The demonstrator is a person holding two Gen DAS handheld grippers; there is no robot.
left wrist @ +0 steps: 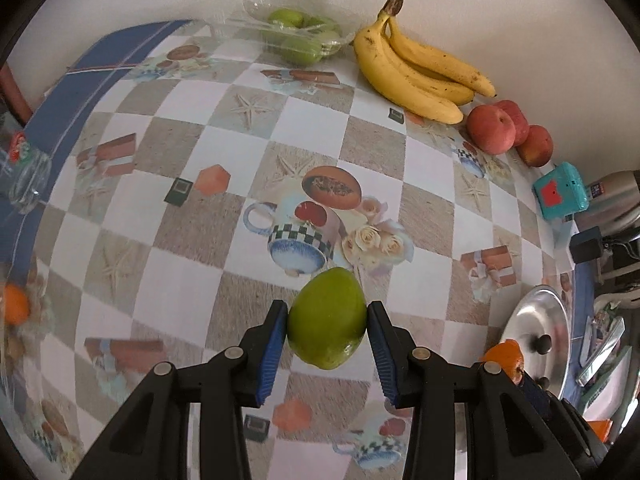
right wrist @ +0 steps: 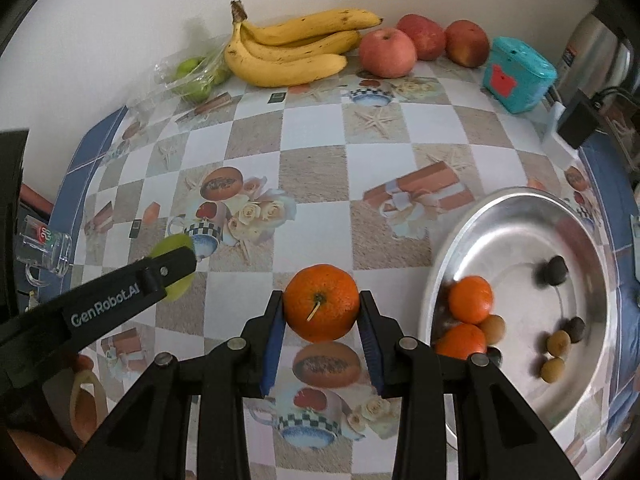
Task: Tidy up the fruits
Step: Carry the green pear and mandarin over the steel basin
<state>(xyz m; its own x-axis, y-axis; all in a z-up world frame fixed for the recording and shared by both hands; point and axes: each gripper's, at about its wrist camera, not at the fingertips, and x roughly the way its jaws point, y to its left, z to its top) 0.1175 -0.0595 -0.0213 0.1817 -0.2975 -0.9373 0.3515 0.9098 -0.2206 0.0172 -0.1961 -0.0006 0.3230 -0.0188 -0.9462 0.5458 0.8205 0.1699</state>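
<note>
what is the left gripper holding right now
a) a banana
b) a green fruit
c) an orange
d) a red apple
b: in the left wrist view the left gripper has its blue pads pressed on both sides of a green fruit, while the orange sits in the right gripper.

Light: we see soft, even daylight, fairly bright.
Shadows: faint ones on the wall (left wrist: 460, 8) behind the bananas (left wrist: 416, 72).
Glare: the metal tray (right wrist: 592, 240) shines (mildly).
Edges: we note strong fisheye bending, dark corners, blurred rims.
</note>
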